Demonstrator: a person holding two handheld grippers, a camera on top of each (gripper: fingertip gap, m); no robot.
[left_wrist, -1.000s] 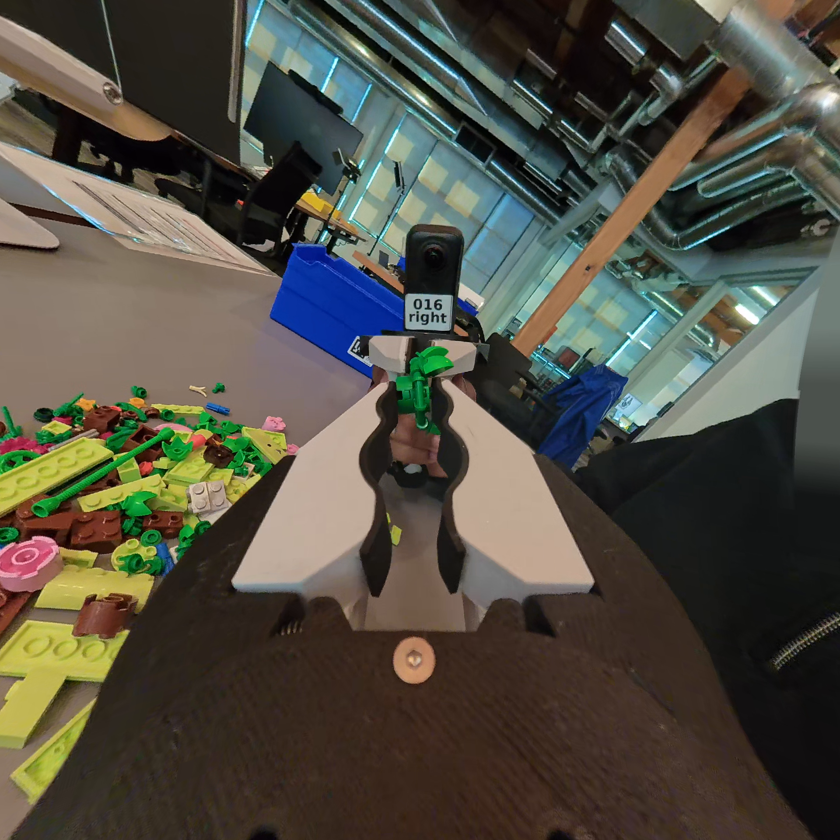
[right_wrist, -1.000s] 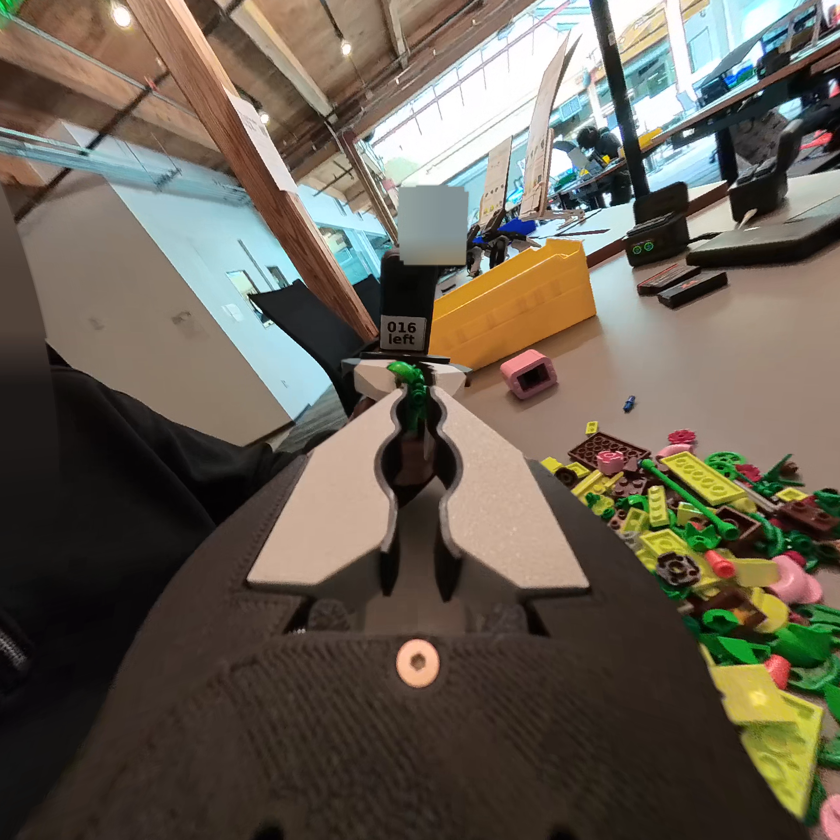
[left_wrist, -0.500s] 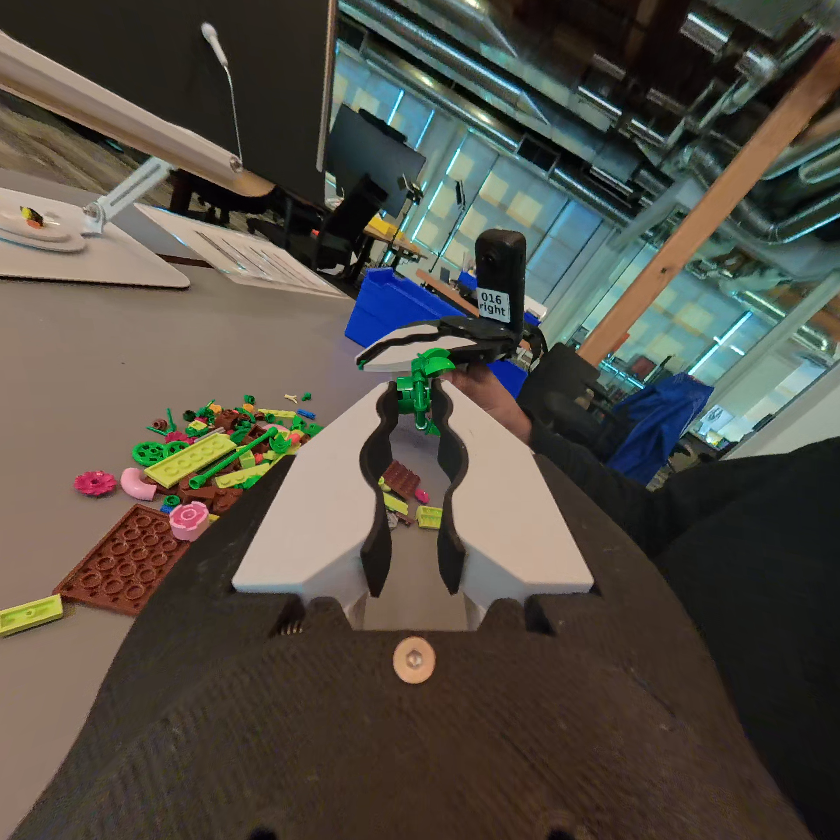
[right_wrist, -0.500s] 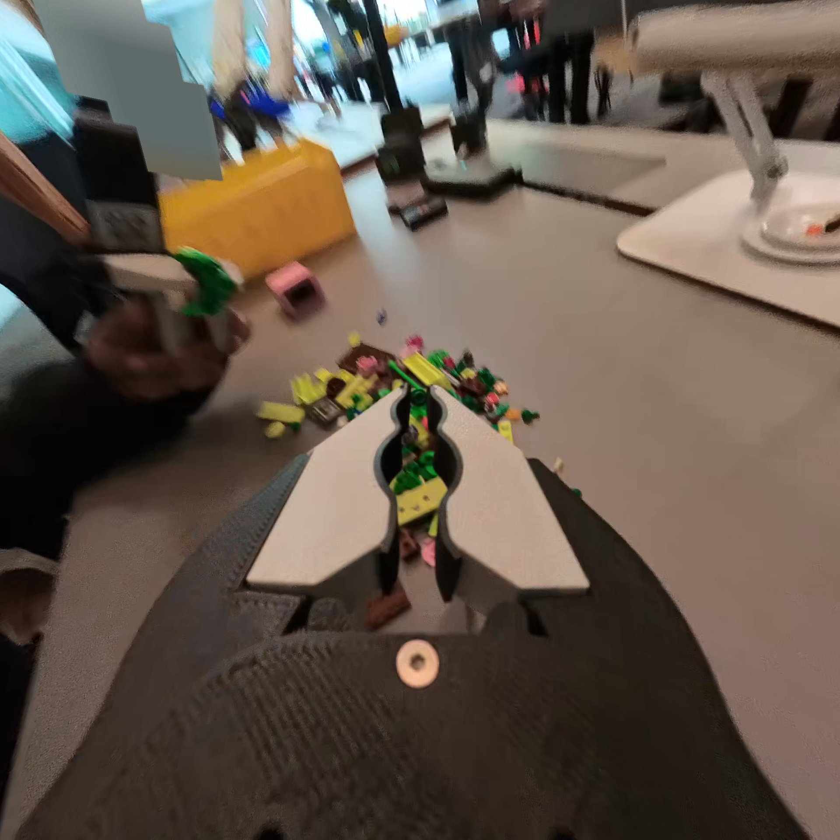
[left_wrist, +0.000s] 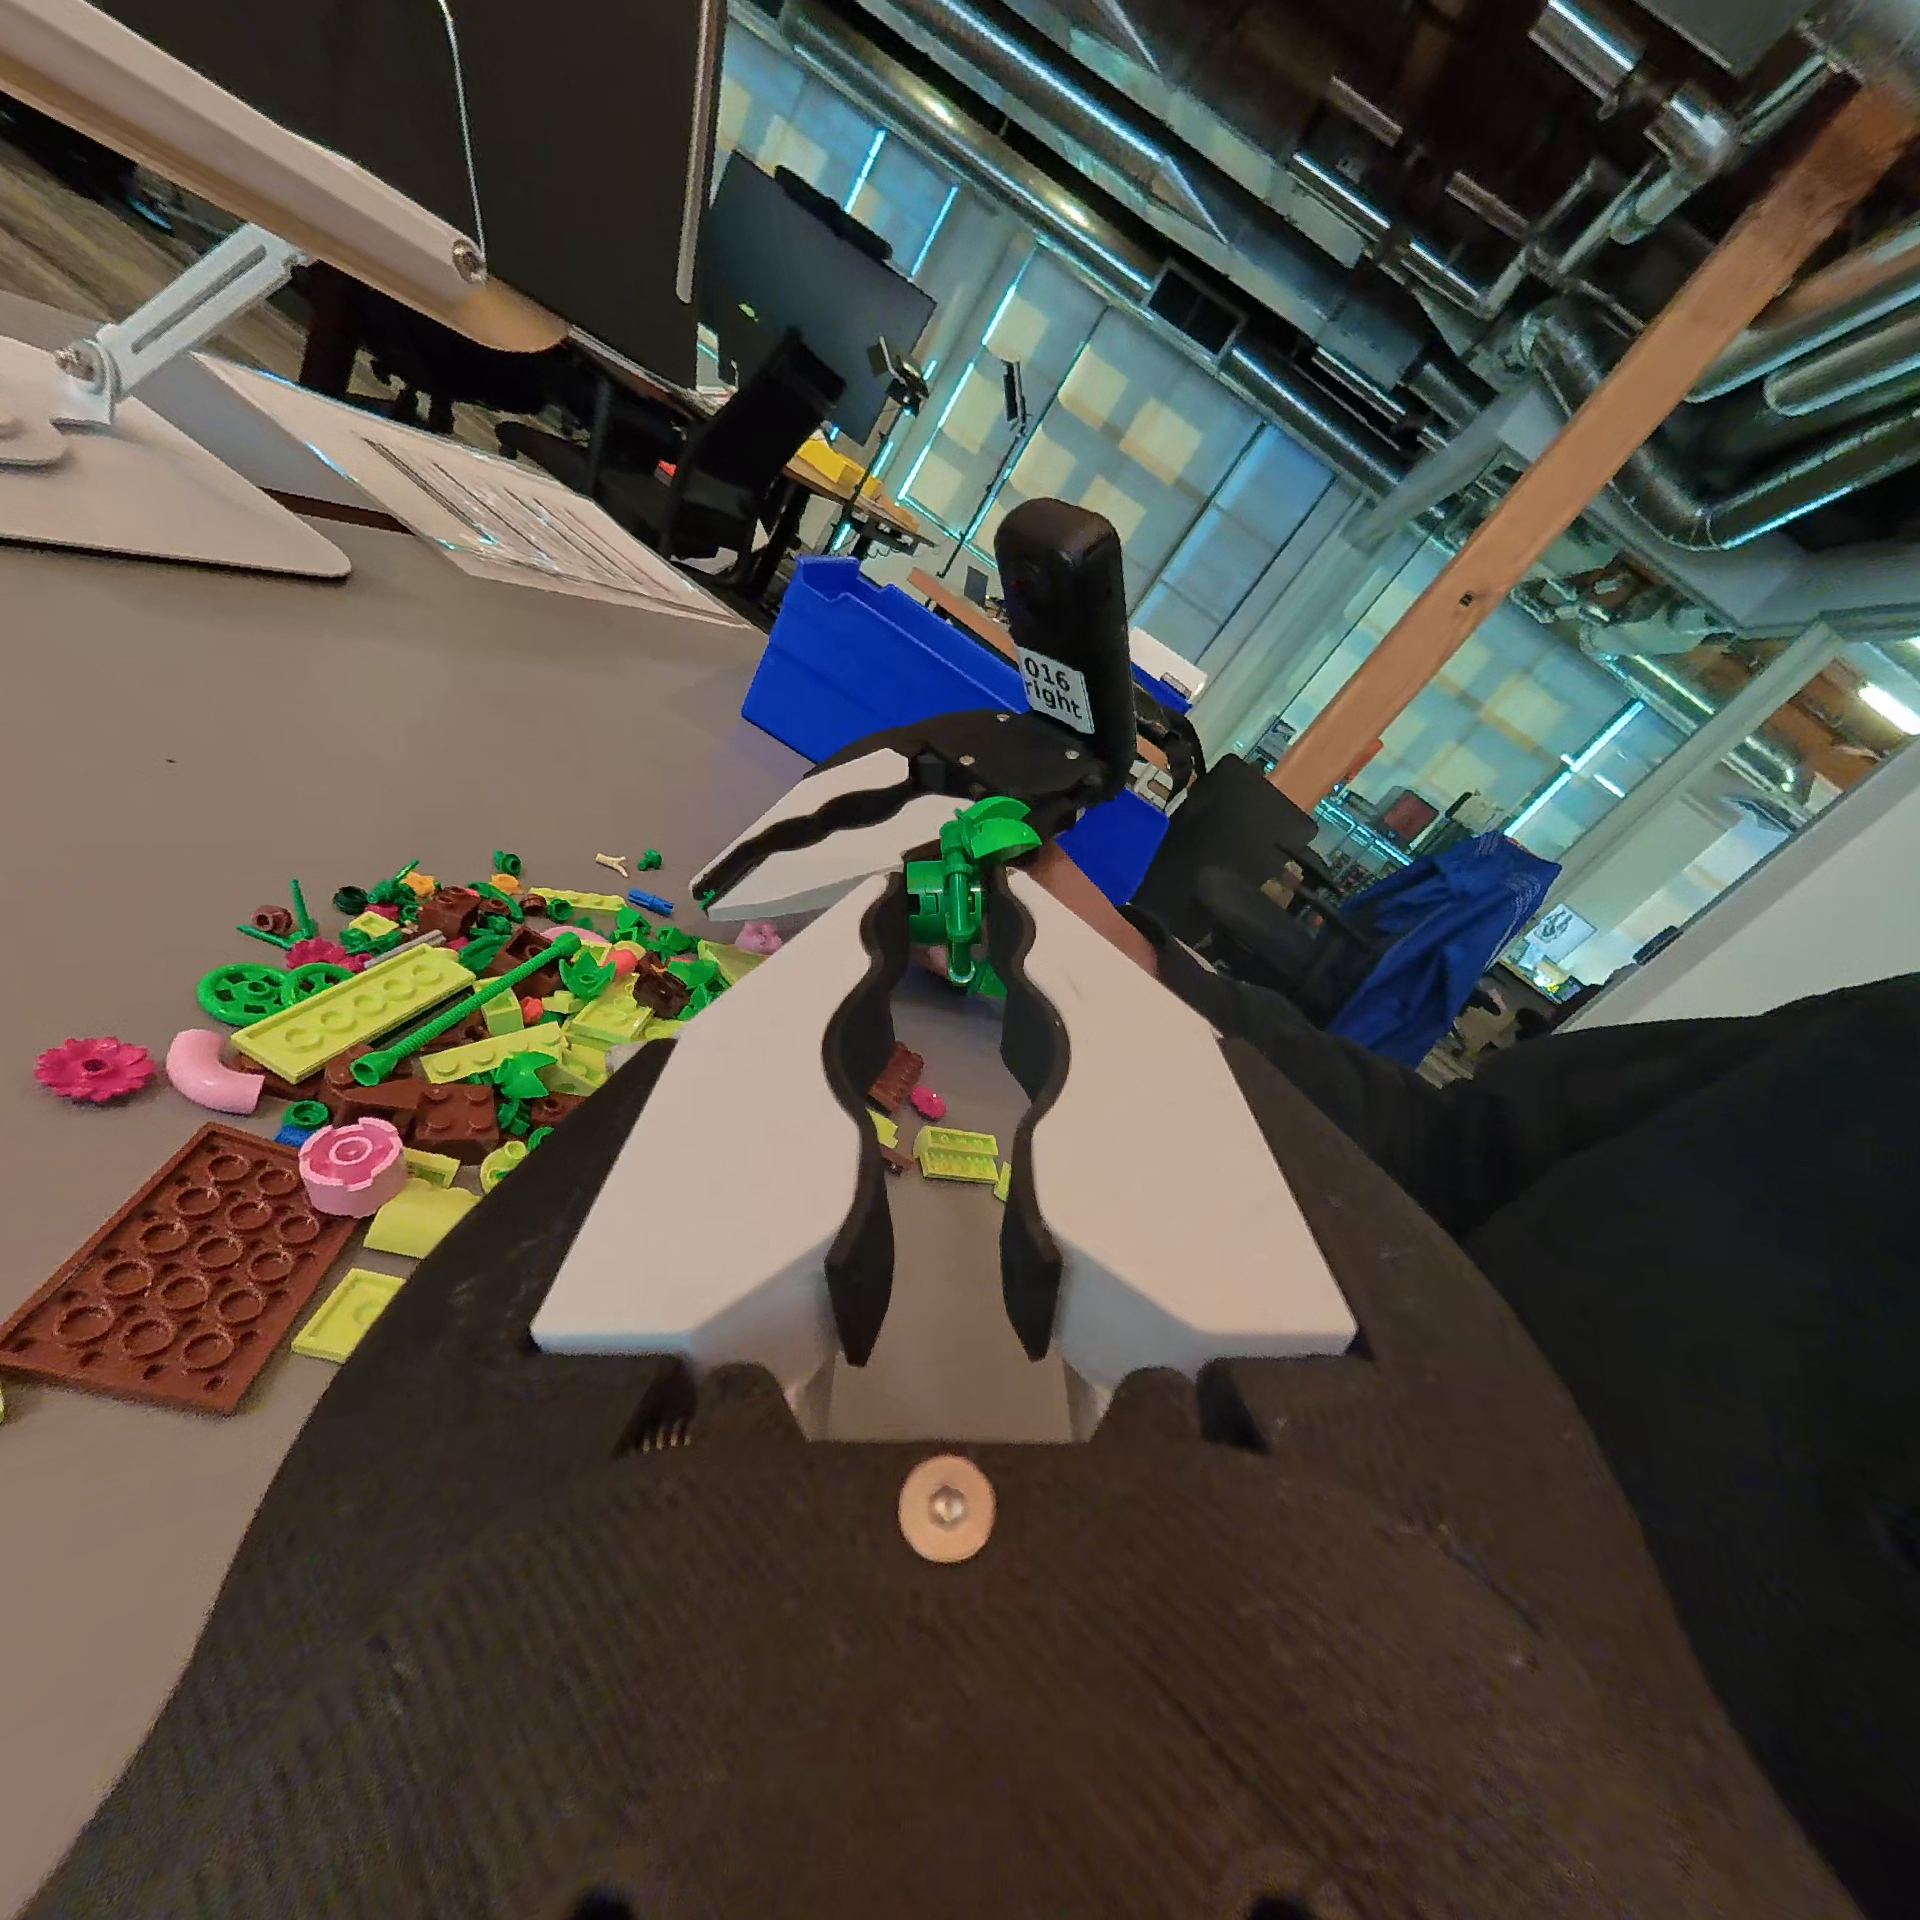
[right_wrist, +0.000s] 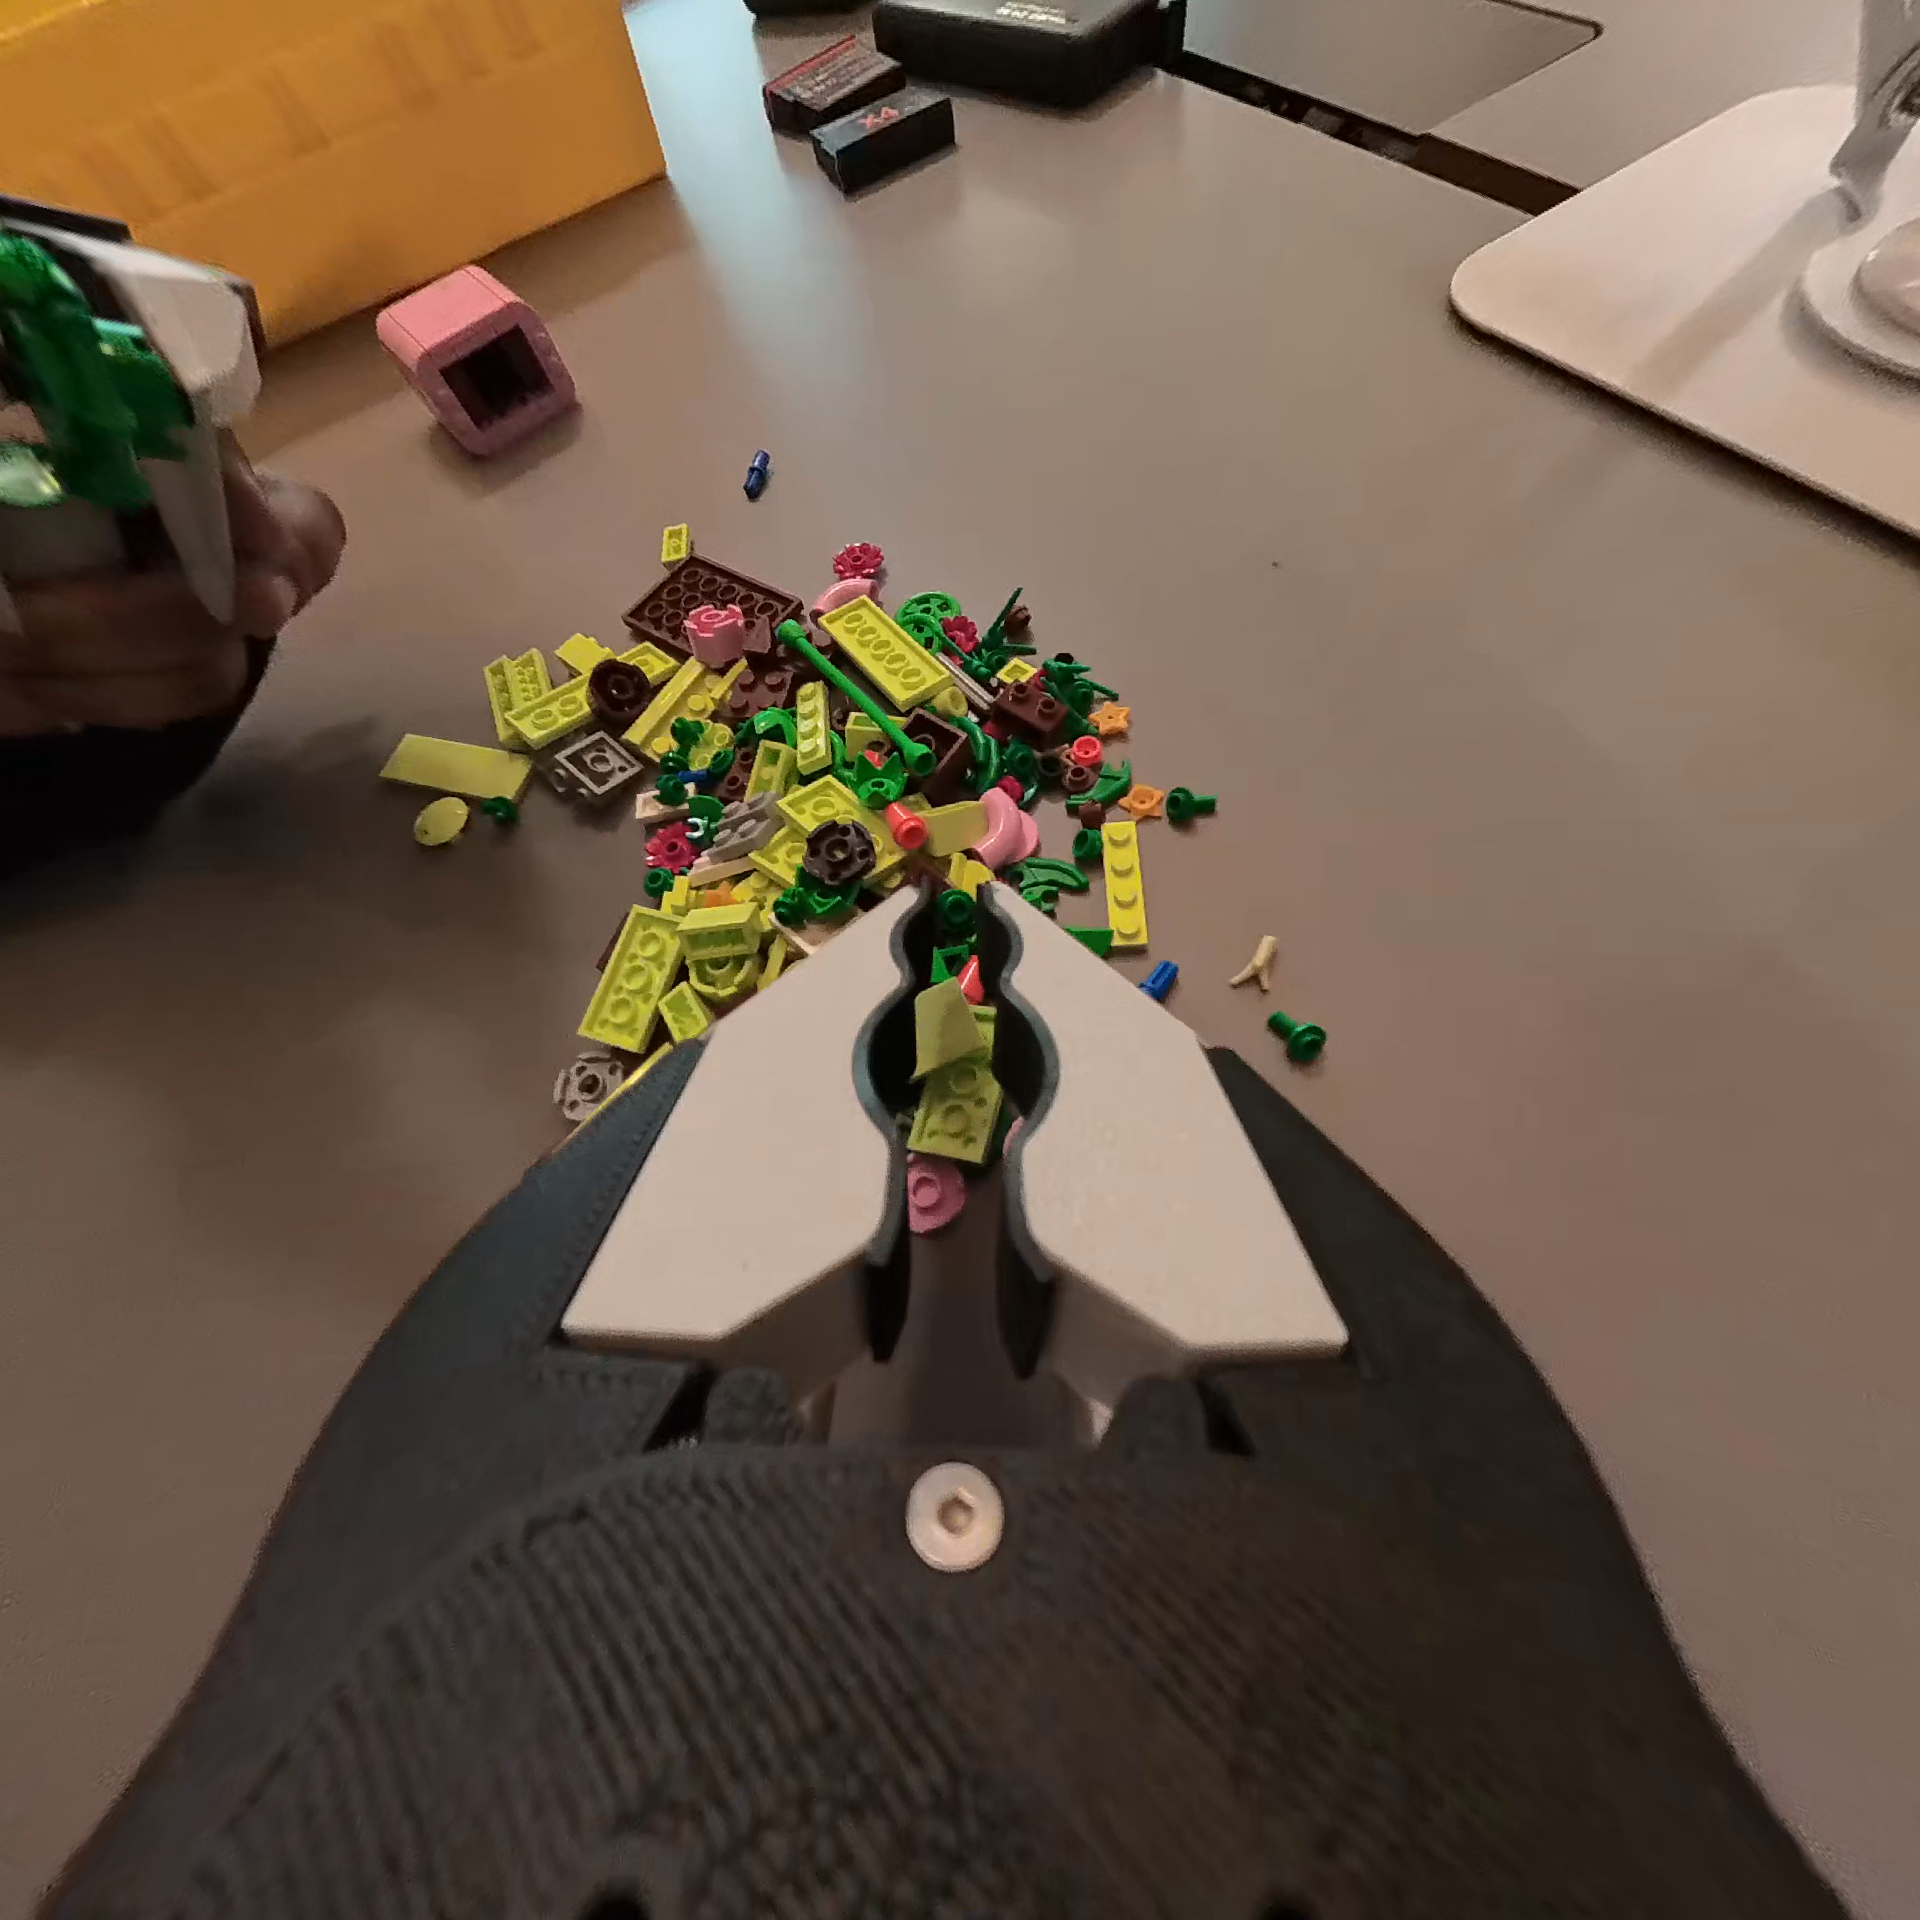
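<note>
1. Swung away from the left gripper (left_wrist: 948, 894) since a second ago: right gripper (right_wrist: 951, 902), now tilted down over the brick pile (right_wrist: 821, 769), tips nearly closed, nothing between them.
2. Unchanged: green plant piece (left_wrist: 961, 883) pinched at the left gripper's tips, raised above the table.
3. Grey-brown table (right_wrist: 1351, 644); yellow bin (right_wrist: 312, 114) and pink block (right_wrist: 478, 358) at far left, blue bin (left_wrist: 873, 665) behind, white stand base (right_wrist: 1683, 312) at right; open office with exposed pipes.
4. Left gripper angled upward, held off the surface; hand (right_wrist: 156, 623) wrapped beneath it.
</note>
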